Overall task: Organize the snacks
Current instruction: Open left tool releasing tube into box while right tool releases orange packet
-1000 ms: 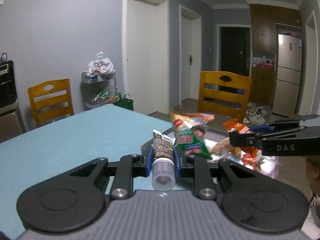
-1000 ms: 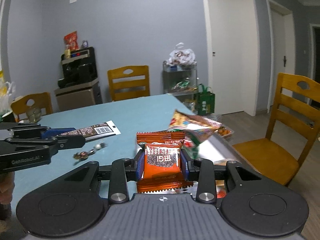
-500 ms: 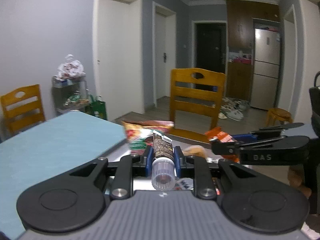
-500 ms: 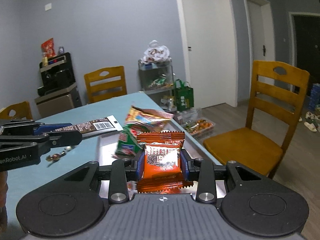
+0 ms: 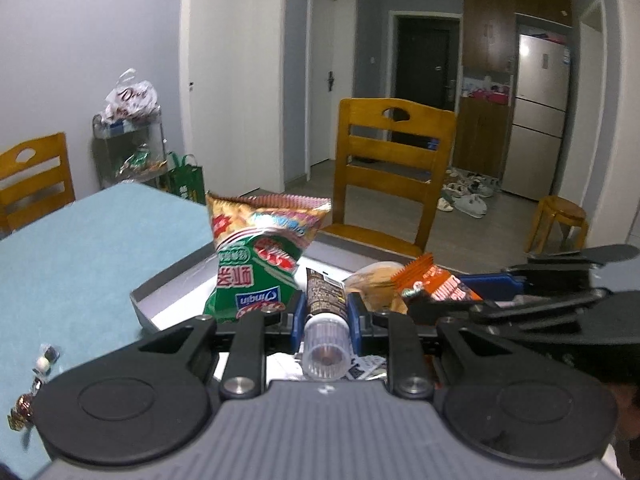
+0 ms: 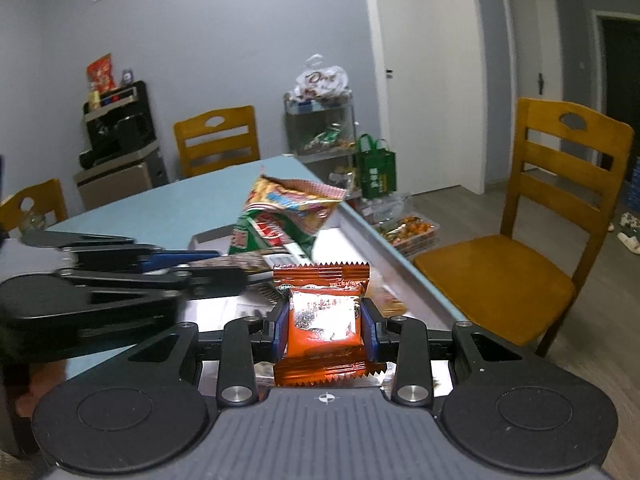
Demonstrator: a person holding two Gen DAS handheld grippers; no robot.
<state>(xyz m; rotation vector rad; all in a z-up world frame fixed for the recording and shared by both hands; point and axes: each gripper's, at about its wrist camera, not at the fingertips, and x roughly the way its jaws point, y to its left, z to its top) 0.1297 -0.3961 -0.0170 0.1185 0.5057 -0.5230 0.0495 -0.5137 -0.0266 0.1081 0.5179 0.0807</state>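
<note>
**Snacks: both grippers loaded, over the tray, drop-off next**

Left gripper (image 5: pixel 326 308): jaws clamped on the brown tube (image 5: pixel 325 300), clear cap (image 5: pixel 324 354) pointing back at the camera, printed end sticking forward. Right gripper (image 6: pixel 325 326): jaws closed on the orange packet (image 6: pixel 323 316), gripped across its middle, crimped ends free above and below.

Both hold their snack above the grey tray (image 5: pixel 168 280), which sits at the corner of the blue table (image 5: pixel 80 248). The green-and-red chip bag (image 5: pixel 256 256) stands in the tray just left of the tube and ahead of it. A bun-like pack (image 5: pixel 374 276) lies just right of the tube. In the left view the right gripper comes in from the right, its orange packet near the tube.

My read on doing this well:
- Grippers are close together. Place one at a time, or keep them apart so the tools don't clash.
- Lower each snack until it's close to the tray floor before letting go; a drop from height may bounce or knock the chip bag over.
- Tube is round and could roll, so lay it along a wall or against another pack.
- Packet is slick foil. Set it flat on a bare patch, not on the bun.

Loose wrapped candies (image 5: pixel 32 380) lie on the table outside the tray, near left; likely still to collect.
</note>
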